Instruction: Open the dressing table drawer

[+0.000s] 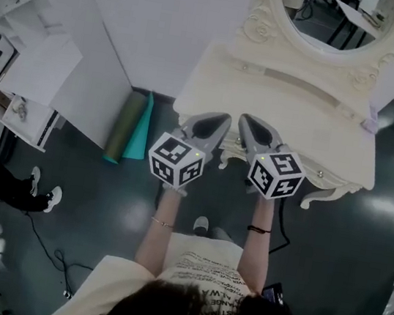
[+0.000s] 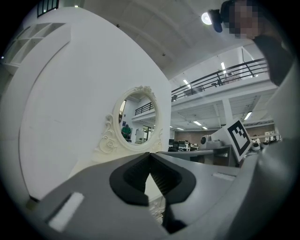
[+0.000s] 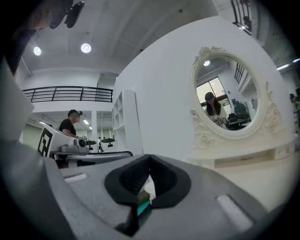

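Forearms stretch out over a dark, glossy floor (image 1: pixel 99 212), each bearing a gripper. The left gripper (image 1: pixel 220 122) and right gripper (image 1: pixel 247 123) both have their jaws pressed together on nothing, with their tips at the near edge of the cream dressing table (image 1: pixel 299 121). Its drawer (image 1: pixel 311 176) sits in the carved front and looks shut. Beyond the bare tabletop stands an oval mirror (image 1: pixel 337 19). Left of the table, rolled green and teal mats (image 1: pixel 129 127) lie by a white partition (image 1: pixel 167 15).

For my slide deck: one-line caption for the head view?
Left gripper and right gripper, side by side at the front edge of a cream dressing table.
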The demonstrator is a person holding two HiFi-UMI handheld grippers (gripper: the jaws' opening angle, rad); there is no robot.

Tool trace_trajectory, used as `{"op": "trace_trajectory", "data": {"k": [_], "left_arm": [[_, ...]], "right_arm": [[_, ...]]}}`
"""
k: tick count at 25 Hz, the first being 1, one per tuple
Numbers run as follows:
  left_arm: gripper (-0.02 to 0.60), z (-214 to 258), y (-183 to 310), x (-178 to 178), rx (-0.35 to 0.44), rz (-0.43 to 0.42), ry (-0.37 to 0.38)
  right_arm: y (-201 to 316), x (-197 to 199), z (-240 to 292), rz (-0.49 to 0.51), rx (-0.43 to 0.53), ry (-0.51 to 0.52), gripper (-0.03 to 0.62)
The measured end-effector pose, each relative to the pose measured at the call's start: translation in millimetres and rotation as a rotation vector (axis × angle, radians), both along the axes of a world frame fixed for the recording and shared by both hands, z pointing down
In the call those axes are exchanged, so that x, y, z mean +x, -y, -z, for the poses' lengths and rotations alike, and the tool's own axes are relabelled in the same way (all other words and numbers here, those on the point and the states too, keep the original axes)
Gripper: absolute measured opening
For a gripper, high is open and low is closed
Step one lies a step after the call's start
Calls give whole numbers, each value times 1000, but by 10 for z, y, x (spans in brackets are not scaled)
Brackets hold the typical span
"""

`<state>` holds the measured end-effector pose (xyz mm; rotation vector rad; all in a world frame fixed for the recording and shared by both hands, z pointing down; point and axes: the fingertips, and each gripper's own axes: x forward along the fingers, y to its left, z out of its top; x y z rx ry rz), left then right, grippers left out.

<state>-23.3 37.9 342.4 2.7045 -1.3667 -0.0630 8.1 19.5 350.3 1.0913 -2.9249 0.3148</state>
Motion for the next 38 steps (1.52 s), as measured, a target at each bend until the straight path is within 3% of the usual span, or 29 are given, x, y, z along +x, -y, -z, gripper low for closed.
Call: {"op": "trace_trajectory", "data": {"k": [11,27,38], "left_arm": [[-6,-101,327,-123,-21,17,-11],[-6,-319,1632,-144,-78,63,-46],[-6,-517,2183,-184,-126,97,-48]], "right_arm": [[364,-63,-112,-4,-22,-2,2],[1717,-174,-455,55,-91,-105,2],[2283,-224,-624,83,-130,-127,2]]}}
